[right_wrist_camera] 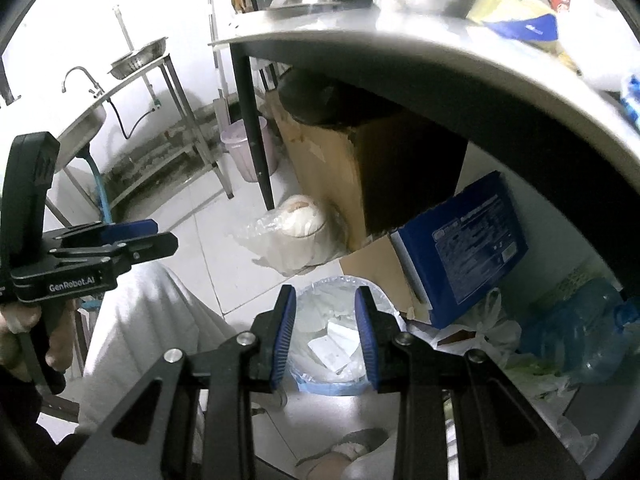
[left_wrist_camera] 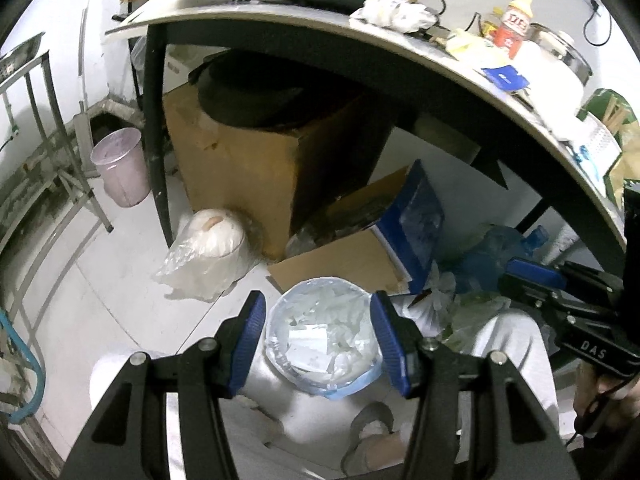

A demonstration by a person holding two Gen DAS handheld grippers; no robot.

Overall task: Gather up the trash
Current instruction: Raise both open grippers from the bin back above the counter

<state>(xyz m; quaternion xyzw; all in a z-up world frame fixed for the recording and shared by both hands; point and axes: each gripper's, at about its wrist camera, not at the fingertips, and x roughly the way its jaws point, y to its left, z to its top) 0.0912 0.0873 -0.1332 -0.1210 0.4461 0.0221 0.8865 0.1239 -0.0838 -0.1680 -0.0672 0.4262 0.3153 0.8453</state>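
- Left gripper (left_wrist_camera: 318,334): blue pads spread apart, nothing between them; hovering above the small trash bin (left_wrist_camera: 322,332), not touching it.
- Right gripper (right_wrist_camera: 325,336): pads set closer together yet parted, pinching nothing; likewise poised over the same bin (right_wrist_camera: 334,332).
- Trash bin: on the floor beside a trouser leg (left_wrist_camera: 320,412), lined with a clear bag over a blue rim, already holding crumpled paper and plastic scraps.
- Step in hand, as judged: between deposits, both tools empty above the bin, more litter to be fetched.
- Next move, as judged: a reach toward loose trash, such as the clear bag around a white container (left_wrist_camera: 208,248) by the cardboard box (left_wrist_camera: 240,168), or the plastic bags (right_wrist_camera: 492,320) to the right; soft film calls for a low approach and a firm pinch on a fold.
- Left wrist view only: crumpled white tissue (left_wrist_camera: 394,12) and a red-labelled bottle (left_wrist_camera: 514,26) on the table top (left_wrist_camera: 280,12).
- Right wrist view only: steel sink (right_wrist_camera: 86,120) with faucet and a metal bowl (right_wrist_camera: 138,58); printed face of the blue carton (right_wrist_camera: 472,248); a large blue water bottle (right_wrist_camera: 580,328).
- Both views: pink waste basket (left_wrist_camera: 120,166) past the table leg.
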